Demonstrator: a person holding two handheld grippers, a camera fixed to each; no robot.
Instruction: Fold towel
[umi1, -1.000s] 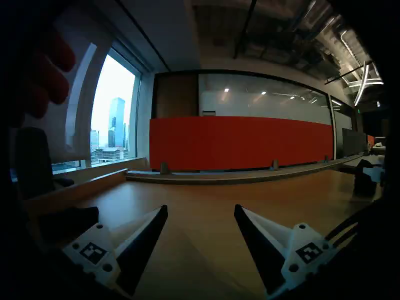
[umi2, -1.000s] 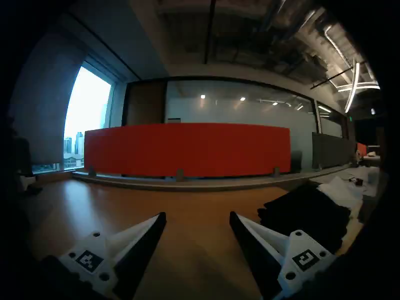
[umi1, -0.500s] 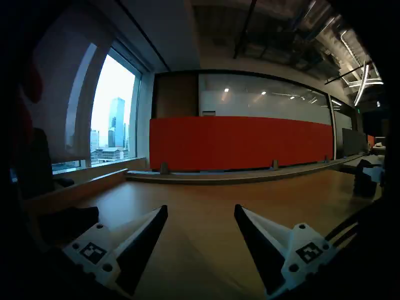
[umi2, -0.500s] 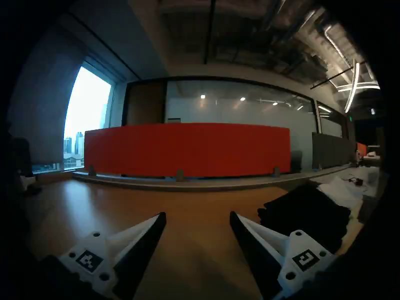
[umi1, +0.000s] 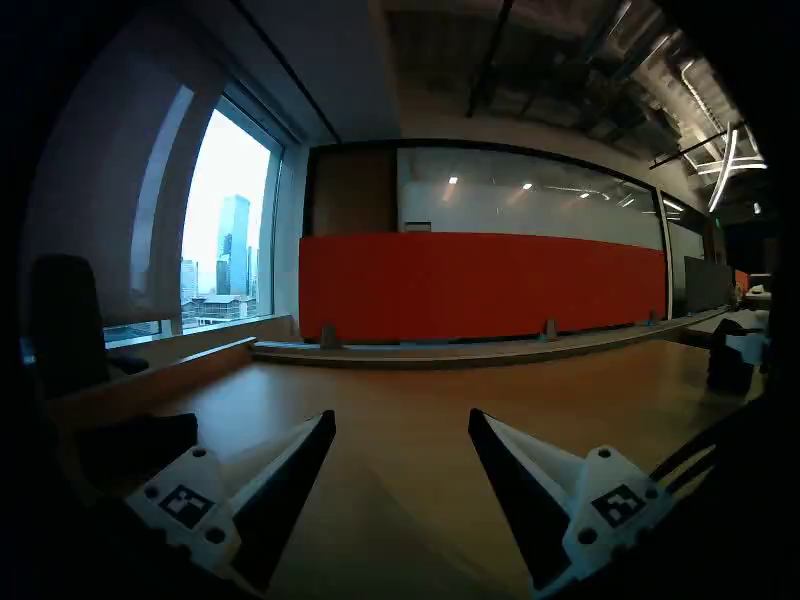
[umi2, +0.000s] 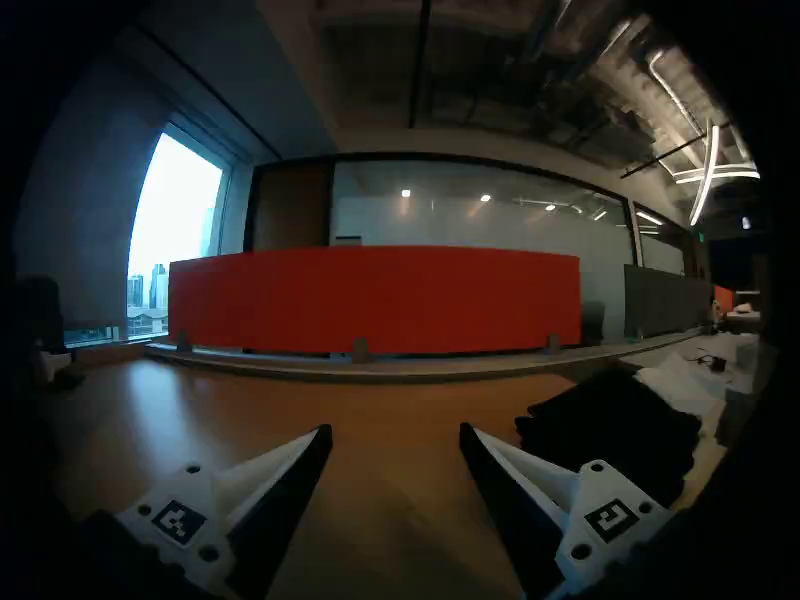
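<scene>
Left gripper view: left gripper (umi1: 401, 414) sits low over the wooden table (umi1: 400, 385), its fingers spread wide with bare tabletop between them, grasping nothing. Right gripper view: right gripper (umi2: 394, 428) is likewise spread and empty above the table. The dark towel pile (umi2: 615, 430) lies on the table beyond its right-hand finger, toward the right edge, with white cloth (umi2: 682, 384) behind the pile. Farther back, a red partition (umi1: 480, 285) runs along the table's far edge, and a bright window (umi1: 225, 240) stands at left.
</scene>
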